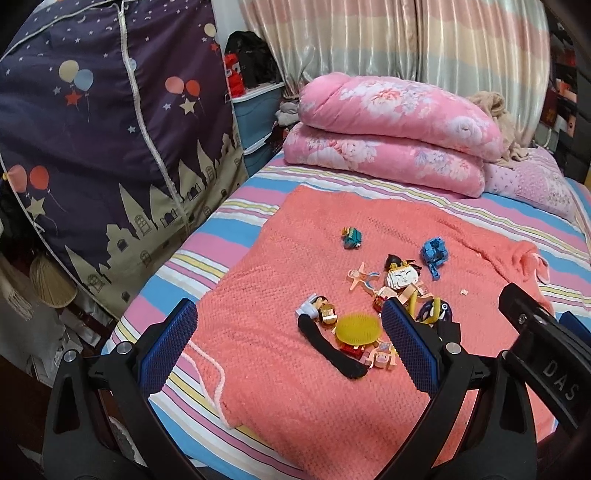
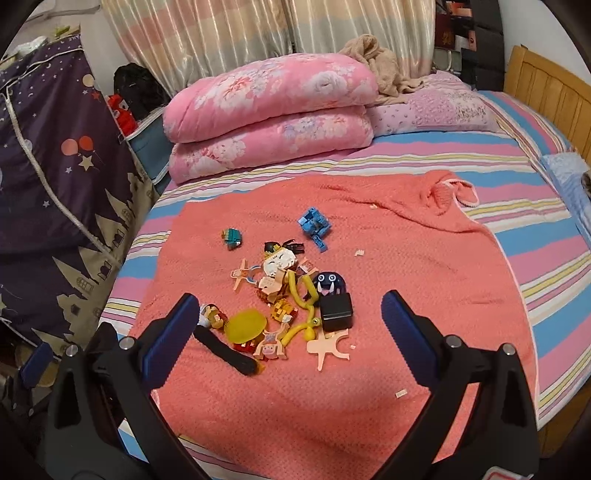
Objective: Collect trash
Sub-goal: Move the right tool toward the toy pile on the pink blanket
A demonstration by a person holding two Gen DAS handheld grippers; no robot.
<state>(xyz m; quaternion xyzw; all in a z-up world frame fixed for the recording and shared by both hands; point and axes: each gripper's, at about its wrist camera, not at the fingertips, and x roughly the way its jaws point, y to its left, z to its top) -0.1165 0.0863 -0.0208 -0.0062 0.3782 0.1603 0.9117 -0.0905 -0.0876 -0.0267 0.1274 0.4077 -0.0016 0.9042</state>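
Your left gripper [image 1: 288,332]: fingers wide, empty, lower frame. Your right gripper [image 2: 286,325]: fingers wide, empty. Toy pile [image 2: 280,295] sits mid-frame on coral blanket [image 2: 424,295]; black sock [image 2: 225,350] and yellow disc [image 2: 246,325] just beyond left finger.

Bed with striped sheet [image 2: 517,155] and wooden headboard [image 2: 546,85]. Folded pink quilt [image 2: 266,110] before pastel curtains [image 2: 207,33]. Star-printed fabric wardrobe [image 1: 103,140] alongside.

Home bedroom: bed with striped pink-blue sheet [image 2: 480,155], folded pink floral quilts [image 2: 266,122], pastel striped curtains [image 2: 207,40], purple balloon-print fabric wardrobe [image 1: 110,129].
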